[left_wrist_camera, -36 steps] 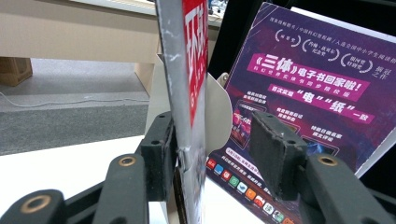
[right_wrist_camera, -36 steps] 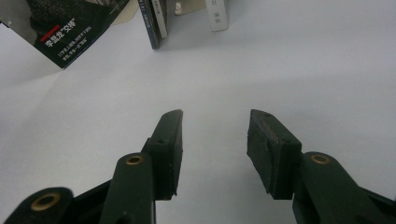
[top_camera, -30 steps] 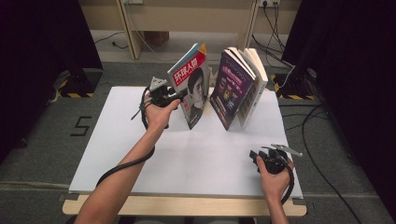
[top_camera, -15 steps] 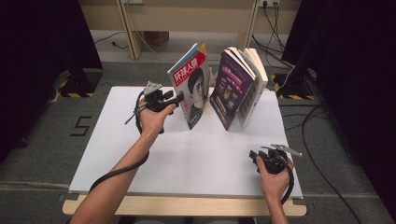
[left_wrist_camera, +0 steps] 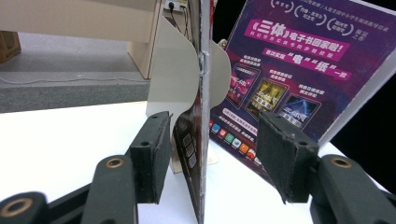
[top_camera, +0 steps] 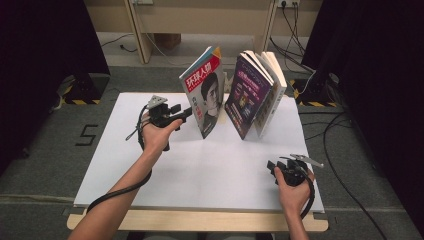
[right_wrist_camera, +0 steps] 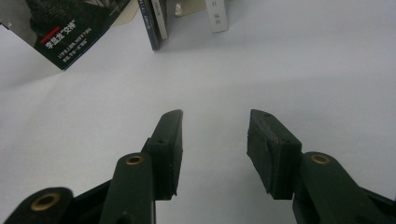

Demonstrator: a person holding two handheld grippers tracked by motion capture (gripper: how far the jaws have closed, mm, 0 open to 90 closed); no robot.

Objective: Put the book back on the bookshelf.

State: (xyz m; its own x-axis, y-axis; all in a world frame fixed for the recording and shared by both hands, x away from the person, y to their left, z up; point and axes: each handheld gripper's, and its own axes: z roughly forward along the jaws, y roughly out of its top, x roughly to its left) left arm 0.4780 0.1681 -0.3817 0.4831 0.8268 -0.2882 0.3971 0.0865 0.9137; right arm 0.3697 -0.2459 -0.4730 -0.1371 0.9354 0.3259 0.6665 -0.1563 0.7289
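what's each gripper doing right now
left gripper: open, jaws just opening, red magazine edge between them, not pressed.
right gripper: open, holding nothing.

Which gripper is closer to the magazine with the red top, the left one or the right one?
Left. The left gripper is right at the red-topped magazine, its open jaws on either side of the edge. The right gripper rests far off near the table's front corner.

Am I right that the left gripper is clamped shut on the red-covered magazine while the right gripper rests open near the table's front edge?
Not quite: the left gripper is open. In the left gripper view its jaws, which have just been opening, straddle the red-covered magazine without pressing it. The right gripper does rest open near the front of the table.
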